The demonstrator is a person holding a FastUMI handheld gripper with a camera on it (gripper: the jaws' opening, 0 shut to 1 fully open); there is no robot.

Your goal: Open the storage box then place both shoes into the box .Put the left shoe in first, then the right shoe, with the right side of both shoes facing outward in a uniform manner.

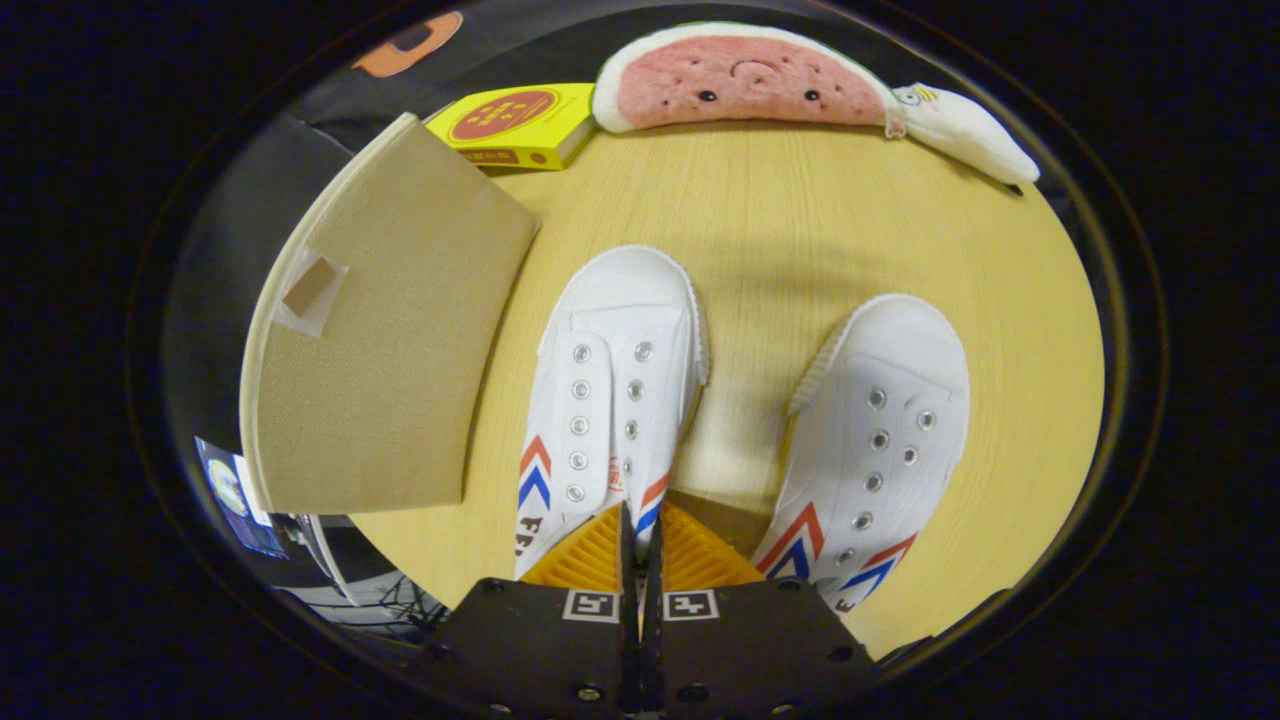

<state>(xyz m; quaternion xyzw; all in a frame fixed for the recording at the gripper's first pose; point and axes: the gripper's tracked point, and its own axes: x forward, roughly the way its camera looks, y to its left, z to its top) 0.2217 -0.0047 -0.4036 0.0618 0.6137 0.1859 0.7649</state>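
Shoes and, white with red and blue chevrons, side by side on the tabletop, toes toward the top of the frame, a bare gap between them. Storage box, tan, at centre left of the frame, just beside the nearer shoe, lid apparently down with a taped patch on it; whether any flap is lifted, hard to tell. Yellow box and watermelon plush along the upper edge, well clear of the work.

Tongs at bottom centre, pressed narrow, fingers nearly touching, holding nothing, hovering over the heel side of the left-hand shoe in frame.

Judged step: opening the box, not yet begun. Best done by swinging toward centre left, parting the fingers a little, catching the lid's free edge and lifting without dragging the box into the shoe. Risk: light cardboard sliding instead of opening, so pull up, not sideways. Which shoe is the left one, worth checking by toe curve before any grasp.
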